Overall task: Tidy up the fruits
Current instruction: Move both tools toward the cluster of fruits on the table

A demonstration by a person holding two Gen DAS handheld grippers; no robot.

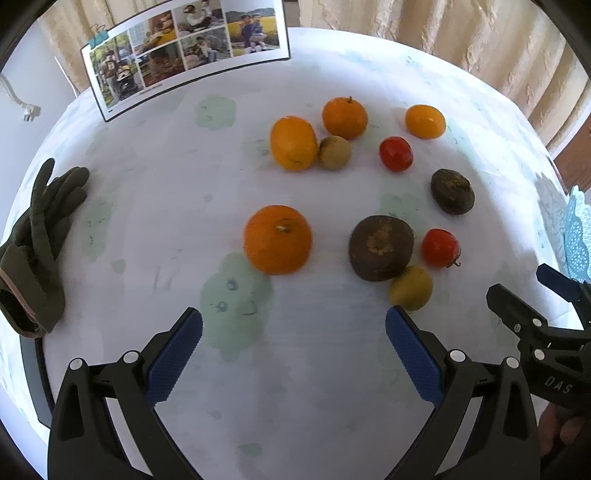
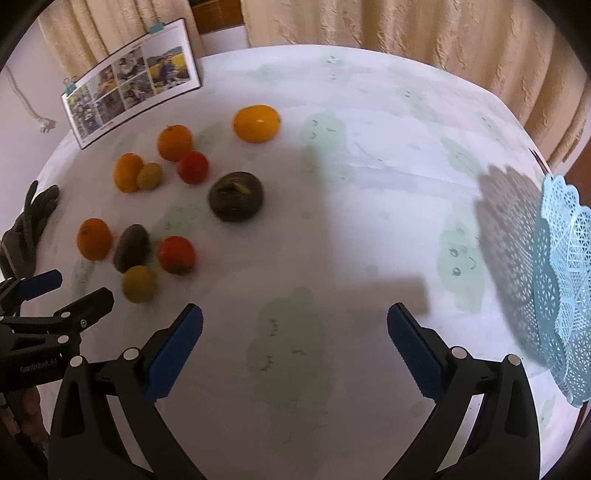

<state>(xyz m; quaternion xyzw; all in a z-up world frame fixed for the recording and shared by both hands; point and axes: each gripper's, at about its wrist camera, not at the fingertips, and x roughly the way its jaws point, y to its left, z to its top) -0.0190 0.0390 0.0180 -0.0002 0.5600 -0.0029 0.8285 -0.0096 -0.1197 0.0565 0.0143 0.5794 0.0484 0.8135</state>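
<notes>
Daylight, bright and soft, filtered through curtains (image 2: 424, 29) behind the table (image 2: 369, 129). Lace basket (image 2: 561, 277) throws a dark dappled shadow across the table's right edge; a broad grey shadow falls mid-table. Strong fisheye bending, black vignette at corners. Right wrist view slightly motion-blurred; fruit softer there, glare specks on oranges.

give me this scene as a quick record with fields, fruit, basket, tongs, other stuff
surface: round table with a pale printed cloth
fruit: ten loose pieces on the cloth, none in the basket
nearest left tongs: large orange
basket: light blue lattice basket, at the table's right edge
left tongs: open, holding nothing
right tongs: open, holding nothing
other: dark gloves, photo sheet
</notes>
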